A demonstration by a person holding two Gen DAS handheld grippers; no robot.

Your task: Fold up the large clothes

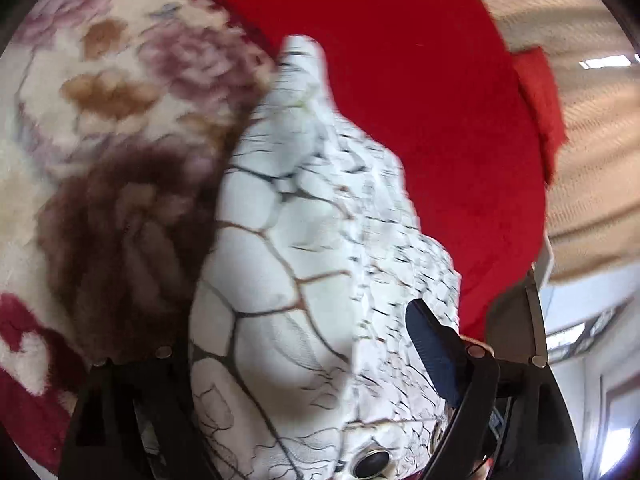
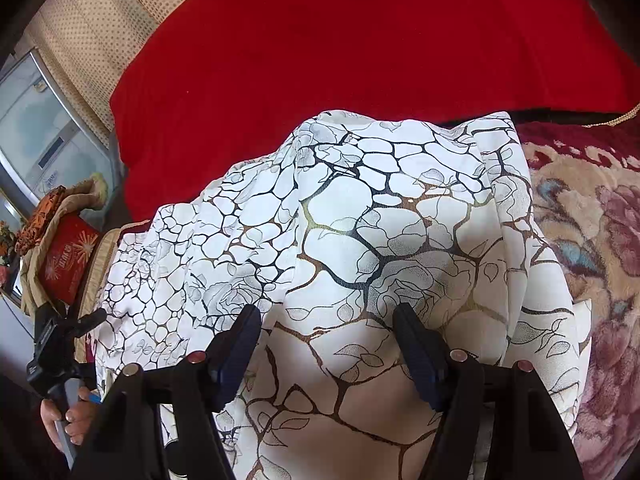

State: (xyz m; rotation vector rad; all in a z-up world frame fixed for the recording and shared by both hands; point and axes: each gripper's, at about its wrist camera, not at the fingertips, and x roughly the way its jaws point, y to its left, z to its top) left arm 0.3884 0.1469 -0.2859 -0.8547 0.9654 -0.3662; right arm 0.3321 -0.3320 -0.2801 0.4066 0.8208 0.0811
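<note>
A white garment with a dark cracked-stone and leaf print [image 2: 360,240] lies on a bed, partly bunched. In the left wrist view the garment [image 1: 288,264] hangs bunched between my left gripper's fingers; the right finger [image 1: 432,352] shows, the left one is hidden by cloth, and a snap button [image 1: 372,462] sits near the camera. My right gripper [image 2: 326,324] is open, its fingers [image 2: 240,340] resting over the garment with cloth between them. My left gripper [image 2: 90,318] also shows at the garment's left edge, held by a hand.
A red blanket [image 2: 340,40] lies beyond the garment. A floral plush blanket [image 2: 600,240] covers the bed on the right; it also shows in the left wrist view [image 1: 120,92]. A beige perforated headboard [image 2: 92,28] and a red box [image 2: 68,260] stand at the left.
</note>
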